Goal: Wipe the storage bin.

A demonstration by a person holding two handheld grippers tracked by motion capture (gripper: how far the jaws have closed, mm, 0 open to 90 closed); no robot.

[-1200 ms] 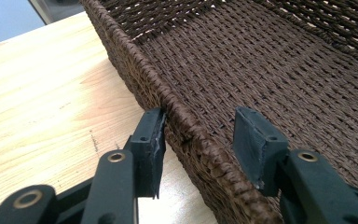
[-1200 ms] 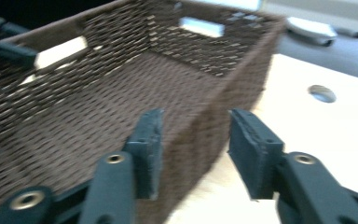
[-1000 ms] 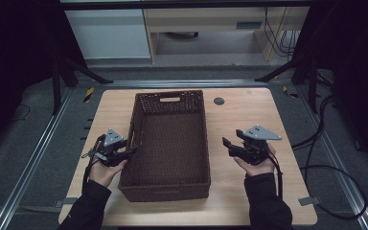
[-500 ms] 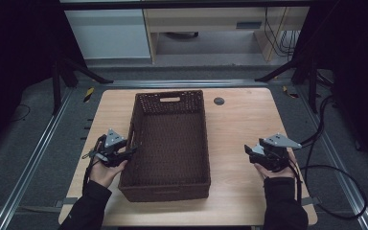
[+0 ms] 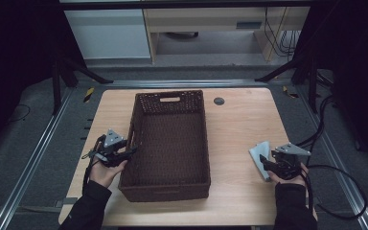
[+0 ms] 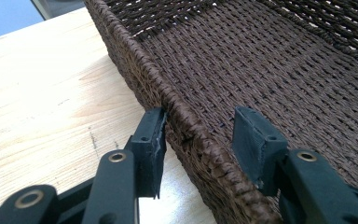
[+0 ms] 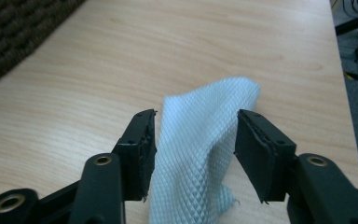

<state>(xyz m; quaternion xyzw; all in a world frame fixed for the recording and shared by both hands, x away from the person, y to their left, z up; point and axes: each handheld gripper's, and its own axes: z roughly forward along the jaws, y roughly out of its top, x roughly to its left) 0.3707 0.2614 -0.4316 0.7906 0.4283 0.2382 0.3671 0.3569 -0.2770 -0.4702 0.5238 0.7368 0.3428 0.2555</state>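
With the basket (image 5: 170, 143) mid-table, the left gripper (image 6: 198, 140) straddling its rim unclamped and the right gripper (image 7: 193, 140), just closing, half-open around the cloth (image 7: 200, 154) at the table's right, a shallow pinch may drop the cloth.

My right gripper (image 5: 267, 164) is no longer beside the basket (image 5: 168, 143); over the two earlier pictures it travels out toward the table's (image 5: 239, 124) right edge and toward me, and sinks lower. Its jaws have just been closing, and a pale blue cloth (image 7: 200, 149) now sits between them, its left fold against the left pad (image 7: 144, 149), with a sliver of gap at the right one. That cloth (image 5: 259, 155) is new on the tabletop in the high view.
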